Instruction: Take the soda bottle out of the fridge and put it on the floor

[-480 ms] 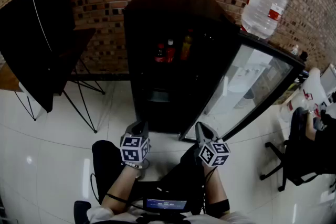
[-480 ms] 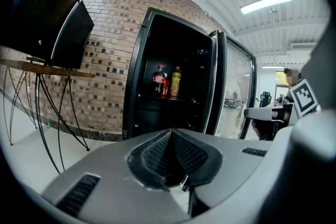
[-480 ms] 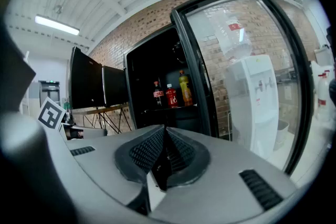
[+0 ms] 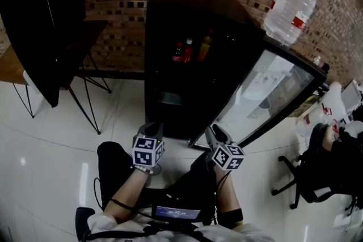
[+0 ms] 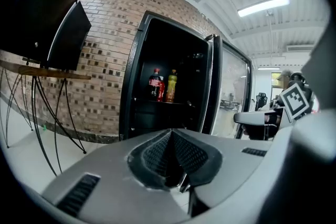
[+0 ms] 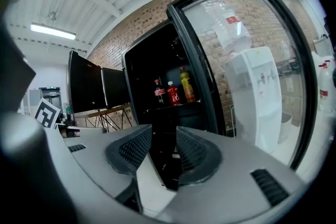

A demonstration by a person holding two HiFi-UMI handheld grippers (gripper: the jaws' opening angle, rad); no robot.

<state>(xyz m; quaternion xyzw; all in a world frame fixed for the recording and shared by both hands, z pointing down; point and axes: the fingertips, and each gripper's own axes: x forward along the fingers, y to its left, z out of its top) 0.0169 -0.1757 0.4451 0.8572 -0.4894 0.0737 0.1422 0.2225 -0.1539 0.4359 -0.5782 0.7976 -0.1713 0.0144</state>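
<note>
The black fridge (image 4: 170,14) stands open against the brick wall. On its upper shelf is a dark soda bottle with a red label (image 4: 177,52) (image 5: 154,83) (image 6: 158,93), beside a red bottle (image 6: 172,94) and a yellow one (image 6: 187,84). Both grippers hang in front of the fridge, well short of the shelf. My left gripper (image 4: 151,131) (image 5: 170,136) is shut with nothing in it. The jaws of my right gripper (image 4: 215,134) (image 6: 164,139) stand apart, nothing between them.
The fridge's glass door (image 4: 266,93) is swung out to the right. An upturned water jug (image 4: 289,8) sits on a white dispenser behind it. A black panel on thin legs (image 4: 45,25) stands left. Office chairs (image 4: 317,178) are at the right. The floor is white tile (image 4: 51,144).
The head view has shifted a little, so the fridge sits further right in the picture. Both grippers are slightly higher, a bit nearer the fridge. Their jaws look unchanged.
</note>
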